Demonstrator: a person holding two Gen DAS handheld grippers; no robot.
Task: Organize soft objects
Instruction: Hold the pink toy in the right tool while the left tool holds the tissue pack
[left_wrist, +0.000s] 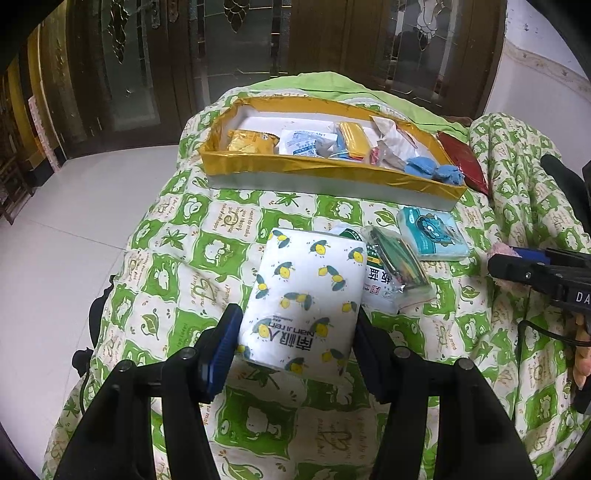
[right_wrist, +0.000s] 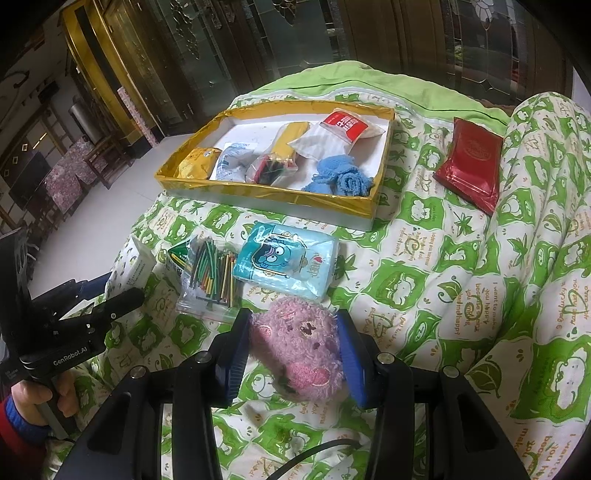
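Note:
My left gripper (left_wrist: 295, 312) is shut on a white tissue pack (left_wrist: 306, 291) printed with yellow lemons, its blue pads pressing both long sides just over the green-checked quilt (left_wrist: 221, 236). My right gripper (right_wrist: 293, 315) is shut on a pink plush toy (right_wrist: 299, 343), squeezed between the pads low over the quilt. The gold-rimmed box (left_wrist: 332, 173) (right_wrist: 266, 194) lies beyond both; inside it are a blue knitted cloth (right_wrist: 343, 177), a yellow packet and several small bags. Each gripper shows in the other's view: the left gripper (right_wrist: 110, 306) at left, the right gripper (left_wrist: 517, 266) at right.
In front of the box lie a light blue tissue pack (right_wrist: 288, 262) (left_wrist: 432, 232) and a clear bag of coloured sticks (right_wrist: 210, 273) (left_wrist: 399, 266) on a green-white packet. A red pouch (right_wrist: 471, 162) rests right of the box. The quilt bulges up at right; white floor at left.

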